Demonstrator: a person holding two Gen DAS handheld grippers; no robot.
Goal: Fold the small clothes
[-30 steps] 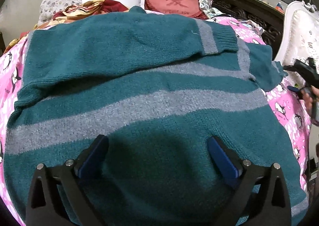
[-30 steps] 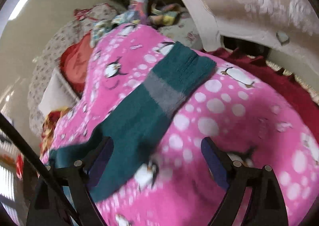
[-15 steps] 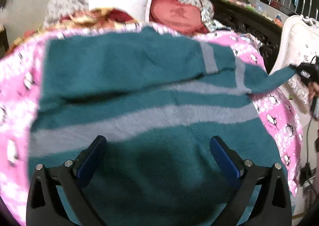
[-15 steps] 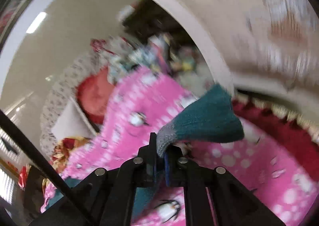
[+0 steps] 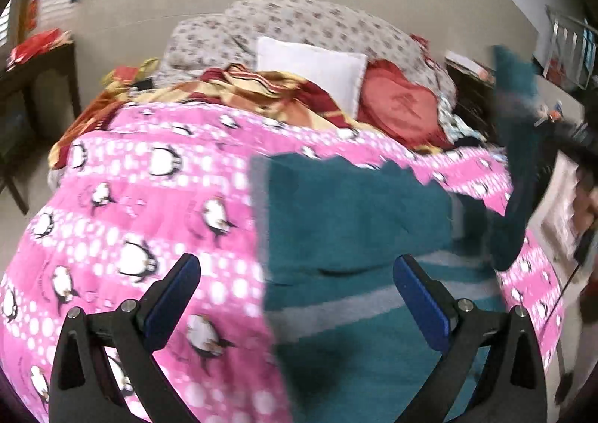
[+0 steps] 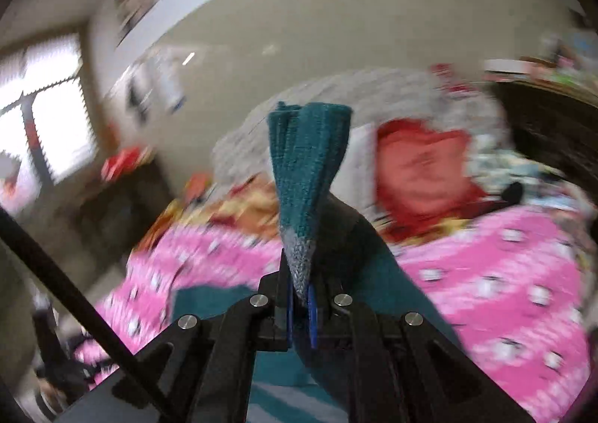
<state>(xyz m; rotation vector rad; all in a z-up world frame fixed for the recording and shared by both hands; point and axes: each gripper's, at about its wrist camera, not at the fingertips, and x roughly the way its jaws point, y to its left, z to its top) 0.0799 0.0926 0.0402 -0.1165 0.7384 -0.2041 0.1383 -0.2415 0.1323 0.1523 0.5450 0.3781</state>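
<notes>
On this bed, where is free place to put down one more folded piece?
The penguin blanket lies bare left of the teal sweater, up to the red-and-yellow cloth at the head. The head end is crowded: white pillow, red cushion. Right of the sweater only a narrow strip stays bare.

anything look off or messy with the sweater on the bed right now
Nothing damaged. The teal sweater lies folded on the pink penguin blanket, but one sleeve is pulled up off the bed, pinched in the right gripper.
</notes>
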